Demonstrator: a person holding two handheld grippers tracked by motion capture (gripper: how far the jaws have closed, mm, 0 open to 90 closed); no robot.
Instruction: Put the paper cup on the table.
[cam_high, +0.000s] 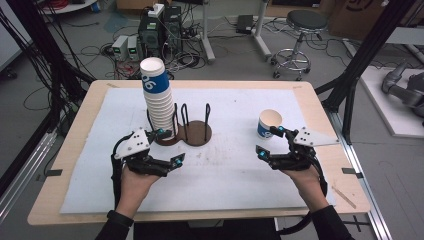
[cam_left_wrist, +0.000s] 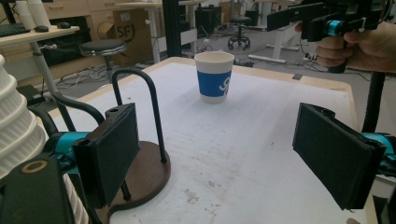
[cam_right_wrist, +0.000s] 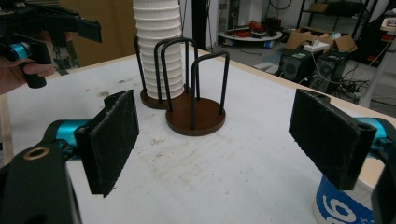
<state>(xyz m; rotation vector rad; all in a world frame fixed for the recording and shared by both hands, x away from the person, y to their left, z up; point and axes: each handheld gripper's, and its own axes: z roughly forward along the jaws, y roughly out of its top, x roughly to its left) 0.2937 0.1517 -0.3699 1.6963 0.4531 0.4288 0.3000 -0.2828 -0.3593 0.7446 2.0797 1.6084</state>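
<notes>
Black-jawed left gripper (cam_high: 170, 147) and right gripper (cam_high: 269, 142) both gape wide, holding nothing. Single paper cup (cam_high: 270, 123) stands upright just beside the right gripper; cup stack (cam_high: 158, 97) fills one wire holder (cam_high: 165, 135) on the tabletop (cam_high: 230, 175).

The white surface (cam_high: 225, 165) lies bare between the two hands — open room there. To the left rear, the cup stack (cam_high: 159, 100) and the wire stand (cam_high: 196, 131) block the way; the single cup (cam_high: 269, 123) stands just beside the right tongs (cam_high: 270, 142).
</notes>
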